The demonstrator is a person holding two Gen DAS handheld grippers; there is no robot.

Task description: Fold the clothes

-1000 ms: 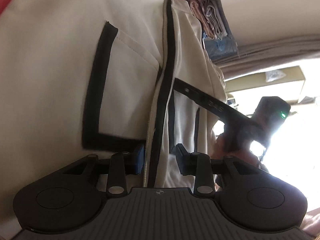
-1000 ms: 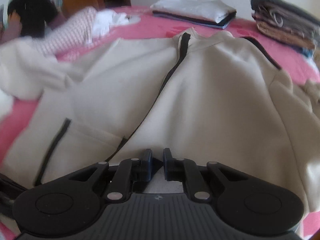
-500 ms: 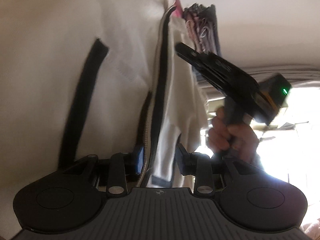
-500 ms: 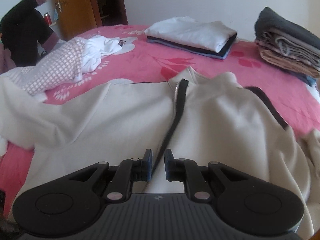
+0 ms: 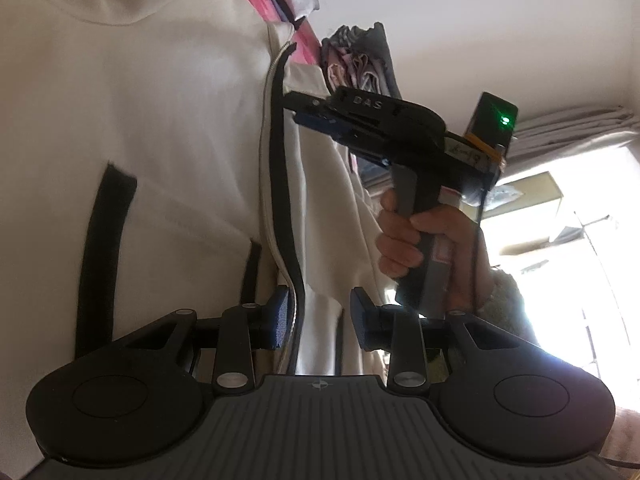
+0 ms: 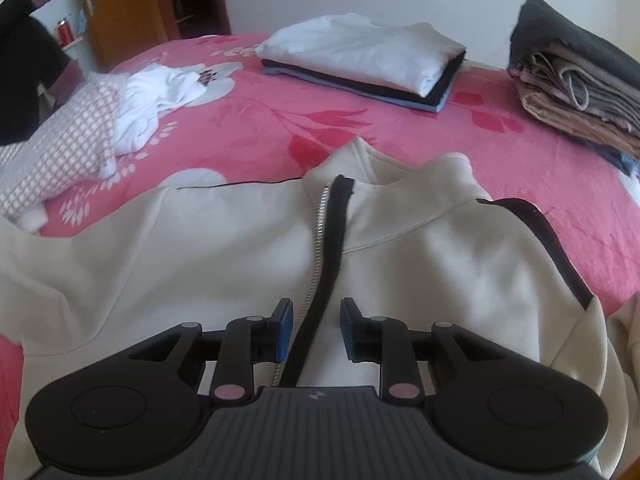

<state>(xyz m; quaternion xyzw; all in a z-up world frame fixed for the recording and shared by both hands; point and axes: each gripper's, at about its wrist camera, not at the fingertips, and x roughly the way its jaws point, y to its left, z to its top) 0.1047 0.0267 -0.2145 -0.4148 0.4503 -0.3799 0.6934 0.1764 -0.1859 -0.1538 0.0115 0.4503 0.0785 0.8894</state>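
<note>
A cream zip jacket [image 6: 192, 264] with black trim lies front up on the pink bed [image 6: 256, 120], its collar toward the far side. My right gripper [image 6: 318, 330] hovers over the chest, and its jaws are opening. The zipper strip [image 6: 328, 248] runs between the pads, which do not press on it. In the left wrist view that right gripper [image 5: 297, 110] points at the zipper top, held by a hand [image 5: 416, 240]. My left gripper [image 5: 320, 320] stands open near the jacket's [image 5: 160, 140] lower front, with the zipper edge [image 5: 280, 208] passing beside its left pad.
A folded white and dark stack [image 6: 360, 56] lies at the bed's far side. A brown and grey folded pile [image 6: 576, 76] sits far right. Crumpled white and checked clothes [image 6: 80, 132] lie at the left. A person in dark clothes [image 6: 24, 80] stands by a wooden door [image 6: 120, 12].
My right gripper has travelled up the zipper toward the collar and its jaws have widened. In the left wrist view it has drawn away up the jacket. The left gripper has kept its opening.
</note>
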